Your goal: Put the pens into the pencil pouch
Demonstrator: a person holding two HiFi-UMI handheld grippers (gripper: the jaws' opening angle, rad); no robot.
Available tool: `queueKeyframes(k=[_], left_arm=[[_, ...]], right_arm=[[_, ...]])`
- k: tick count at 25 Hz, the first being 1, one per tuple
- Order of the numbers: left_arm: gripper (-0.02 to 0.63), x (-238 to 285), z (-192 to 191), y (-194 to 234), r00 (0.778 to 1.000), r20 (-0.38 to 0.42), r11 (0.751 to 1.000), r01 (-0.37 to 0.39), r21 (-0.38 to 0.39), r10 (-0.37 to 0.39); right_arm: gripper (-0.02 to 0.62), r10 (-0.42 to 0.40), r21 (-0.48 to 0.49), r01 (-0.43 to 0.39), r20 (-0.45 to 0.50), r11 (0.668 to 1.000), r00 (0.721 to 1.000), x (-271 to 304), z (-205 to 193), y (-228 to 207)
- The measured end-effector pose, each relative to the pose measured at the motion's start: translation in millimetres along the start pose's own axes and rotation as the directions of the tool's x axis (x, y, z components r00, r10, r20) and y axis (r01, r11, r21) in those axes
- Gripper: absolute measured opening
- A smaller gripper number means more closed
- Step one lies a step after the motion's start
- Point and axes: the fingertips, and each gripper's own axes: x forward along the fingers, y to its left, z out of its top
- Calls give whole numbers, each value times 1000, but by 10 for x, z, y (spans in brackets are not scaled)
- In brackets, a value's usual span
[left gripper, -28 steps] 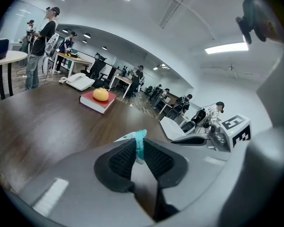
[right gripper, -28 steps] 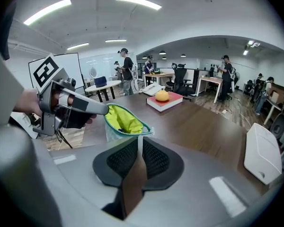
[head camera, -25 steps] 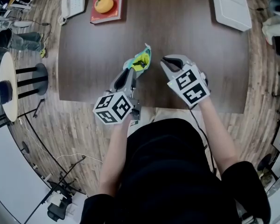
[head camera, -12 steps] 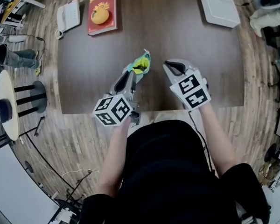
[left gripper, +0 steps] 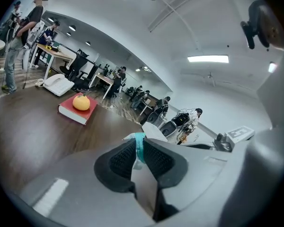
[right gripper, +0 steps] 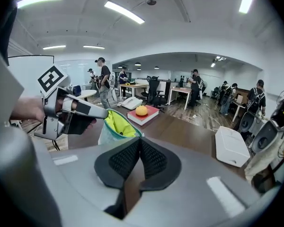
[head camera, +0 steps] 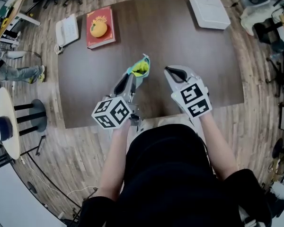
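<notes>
The teal pencil pouch [head camera: 140,69] with a yellow-green lining hangs over the middle of the dark table [head camera: 199,65]. My left gripper [head camera: 131,81] is shut on its near edge. In the left gripper view a teal strip of the pouch [left gripper: 139,148] is pinched between the black pads [left gripper: 120,161]. My right gripper [head camera: 173,72] hovers just right of the pouch. Its jaws are closing to a shut with the pads touching and nothing between them. In the right gripper view the pouch [right gripper: 114,126] gapes open beside the left gripper [right gripper: 71,109]. No pens show in any view.
A red book [head camera: 100,27] with an orange [head camera: 98,29] on it lies at the table's far left, next to a white phone [head camera: 67,30]. A white box [head camera: 209,10] sits at the far right corner. People and office desks fill the room beyond.
Both grippers and the pouch have risen a little. The head view has tilted, so more of the table's far side shows. The right jaws have come together.
</notes>
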Motion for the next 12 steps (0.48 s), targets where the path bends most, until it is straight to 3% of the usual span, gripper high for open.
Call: queueKeyframes(k=[12], left_arm=[[44,-165,301,-89,997,24,995,78,58,-80]], right_arm=[[9,-94,36,90,108,995,990,-272,362,148]])
